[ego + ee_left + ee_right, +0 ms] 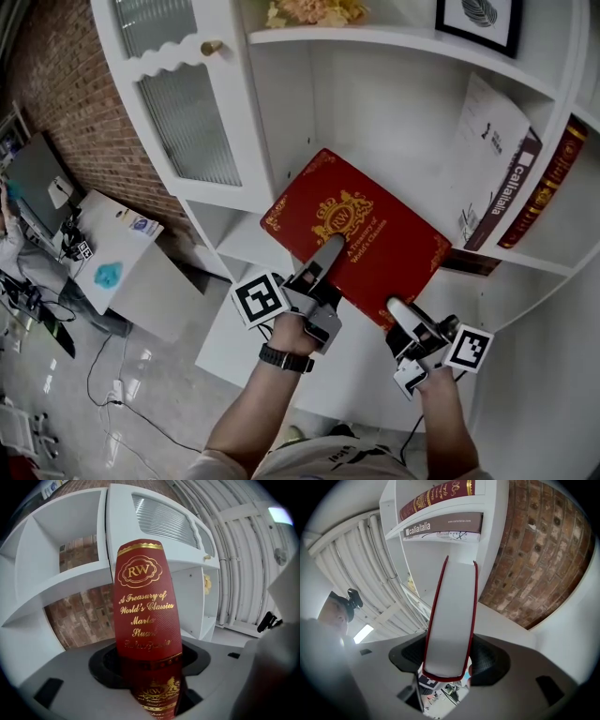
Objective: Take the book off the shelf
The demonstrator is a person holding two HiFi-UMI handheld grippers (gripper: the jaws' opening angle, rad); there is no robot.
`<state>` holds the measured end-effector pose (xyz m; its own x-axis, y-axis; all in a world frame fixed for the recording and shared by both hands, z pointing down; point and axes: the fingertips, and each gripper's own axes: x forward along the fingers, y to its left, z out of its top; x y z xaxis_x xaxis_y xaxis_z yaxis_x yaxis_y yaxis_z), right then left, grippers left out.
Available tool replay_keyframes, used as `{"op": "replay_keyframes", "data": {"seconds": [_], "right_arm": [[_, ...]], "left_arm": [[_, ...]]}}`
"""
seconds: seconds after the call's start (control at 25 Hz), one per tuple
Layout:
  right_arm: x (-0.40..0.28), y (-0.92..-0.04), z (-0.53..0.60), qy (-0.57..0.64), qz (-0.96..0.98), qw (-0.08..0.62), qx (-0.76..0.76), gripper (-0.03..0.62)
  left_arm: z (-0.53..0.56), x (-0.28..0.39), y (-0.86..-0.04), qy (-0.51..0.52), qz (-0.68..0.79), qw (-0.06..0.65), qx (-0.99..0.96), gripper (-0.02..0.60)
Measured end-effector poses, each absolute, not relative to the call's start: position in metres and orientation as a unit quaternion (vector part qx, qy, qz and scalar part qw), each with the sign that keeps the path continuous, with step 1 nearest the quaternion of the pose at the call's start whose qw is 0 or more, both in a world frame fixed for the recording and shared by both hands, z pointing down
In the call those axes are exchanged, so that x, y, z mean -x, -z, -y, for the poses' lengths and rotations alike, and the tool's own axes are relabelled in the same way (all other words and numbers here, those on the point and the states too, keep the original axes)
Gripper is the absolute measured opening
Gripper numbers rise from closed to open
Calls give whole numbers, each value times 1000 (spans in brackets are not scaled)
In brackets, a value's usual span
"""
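A large red book point(366, 239) with gold lettering is held slanted in the air in front of the white shelf unit point(375, 37), clear of its boards. My left gripper point(323, 264) is shut on its near-left edge, one finger lying over the cover. In the left gripper view the book's red spine point(146, 597) fills the gap between the jaws of my left gripper point(150, 663). My right gripper point(400, 317) is shut on the near-right corner. In the right gripper view the white page edge point(452, 616) stands between the pads of my right gripper point(447, 656).
On the right-hand shelf lean a white-and-brown "callaitalia" book point(506, 197) and a dark red book point(548, 183). A ribbed-glass cabinet door with a brass knob point(212, 47) stands at the left. A framed picture point(480, 19) and flowers point(314, 11) sit higher up. A desk point(112, 253) stands by the brick wall.
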<state>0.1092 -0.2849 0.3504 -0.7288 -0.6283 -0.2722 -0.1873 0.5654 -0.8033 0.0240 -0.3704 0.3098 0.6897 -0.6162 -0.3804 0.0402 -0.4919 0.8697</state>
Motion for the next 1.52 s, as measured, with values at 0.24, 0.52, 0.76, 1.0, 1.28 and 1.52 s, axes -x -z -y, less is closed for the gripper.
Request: {"op": "replay_keyframes", "data": {"seconds": [0.24,0.52,0.76,1.0,1.28,1.52], "right_arm": [[-98,-362,267,398,-834,302,236,278],[-88,-367,240,387,-829,340,218,278],[-73,-375,214,385,-824,361,205,278],[-58,-381,191,376,-820,373,219,278],[-33,-389,164,380,-817,375,220,278],[-16,-384,146,369,-815,390,217,276]], "left_arm": [[355,-23,-305,337,179,455,-805,250],[326,-13,-307,310,194,439,-821,247],[301,0,-311,281,210,419,-837,247],[276,18,-312,266,209,406,-849,247],[253,42,-311,240,216,368,-872,247],[235,57,-309,238,210,361,-877,247]]}}
